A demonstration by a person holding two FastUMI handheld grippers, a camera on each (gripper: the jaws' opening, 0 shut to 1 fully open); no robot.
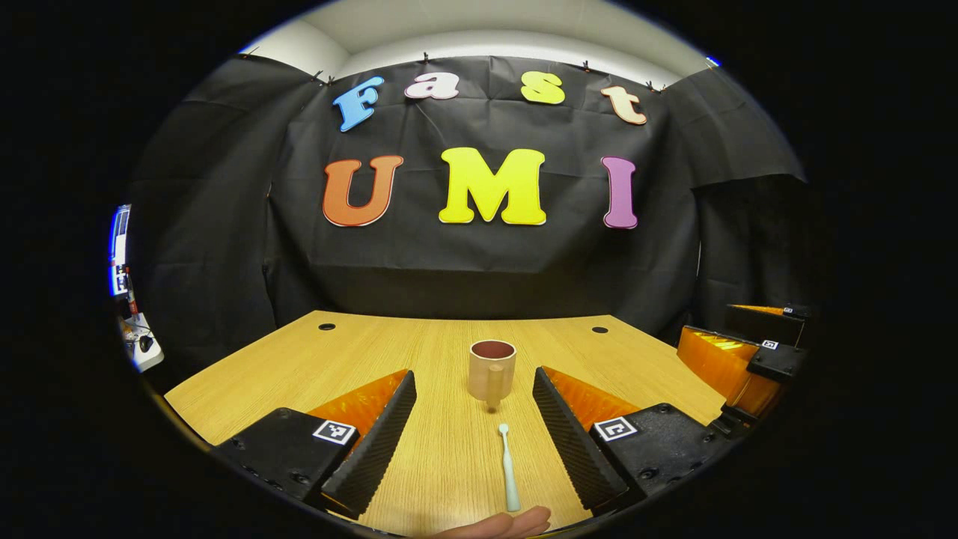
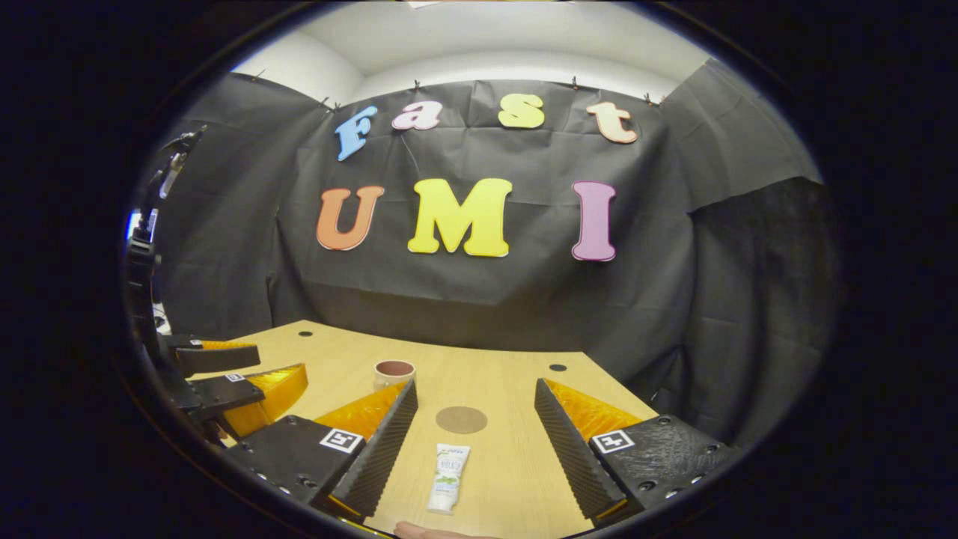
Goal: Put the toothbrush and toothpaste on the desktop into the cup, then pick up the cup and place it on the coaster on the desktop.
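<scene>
In the left gripper view a beige cup with a dark inside stands upright on the wooden desk, its handle facing me. A pale toothbrush lies in front of it, between the spread fingers of my open left gripper. The right gripper view has a white toothpaste tube lying flat between the fingers of my open right gripper. Beyond the tube a round brown coaster lies flat, and the cup stands farther left. Neither gripper touches anything.
The desk has two small round holes near its far edge. Black cloth walls close the back and sides. The other gripper appears at the right edge of the left gripper view and the left edge of the right gripper view. A fingertip pokes in at the bottom.
</scene>
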